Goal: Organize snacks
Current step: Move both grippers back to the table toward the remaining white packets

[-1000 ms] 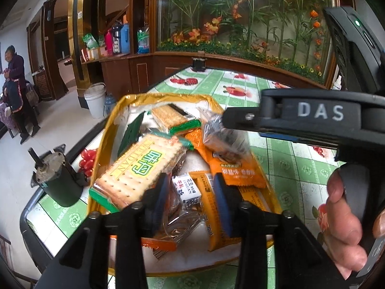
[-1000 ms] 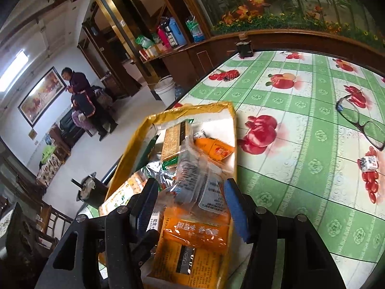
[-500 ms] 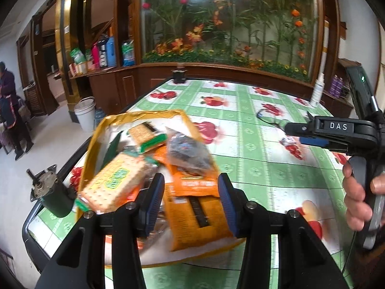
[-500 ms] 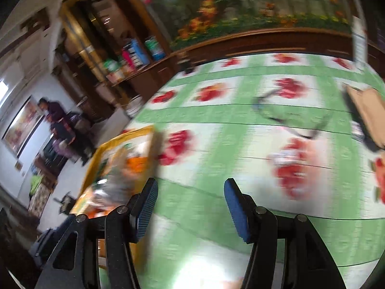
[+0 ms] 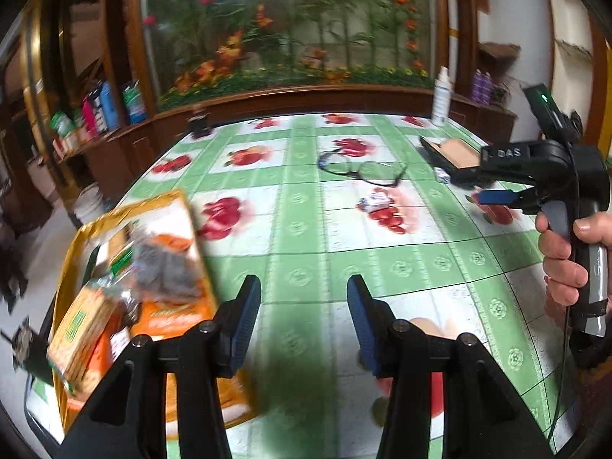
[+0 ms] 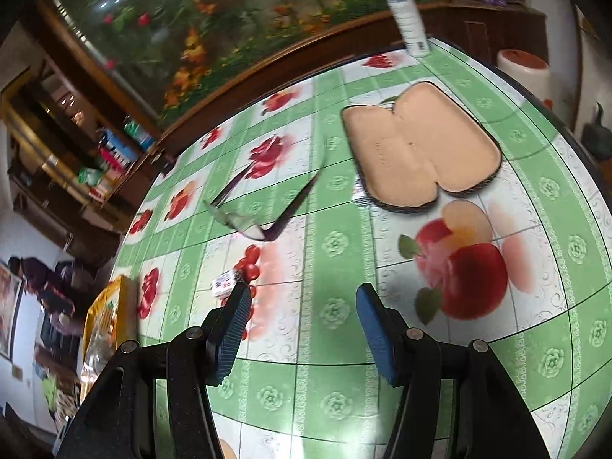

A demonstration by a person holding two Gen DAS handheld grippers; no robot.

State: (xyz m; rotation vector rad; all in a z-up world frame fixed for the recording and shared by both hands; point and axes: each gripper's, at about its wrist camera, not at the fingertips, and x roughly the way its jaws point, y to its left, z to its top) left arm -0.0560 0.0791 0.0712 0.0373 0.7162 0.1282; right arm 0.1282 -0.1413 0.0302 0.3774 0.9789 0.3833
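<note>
At the worktop's (image 5: pixel 290 267) left edge sits the gold tray (image 5: pixel 76 237) heaped with snacks. One small snack packet (image 6: pixel 225 284) lies stray mid-worktop, just ahead-left of the right claw (image 6: pixel 302 329), its jaws apart and empty. The left claw (image 5: pixel 304 321), likewise spread, is farther off.
</note>
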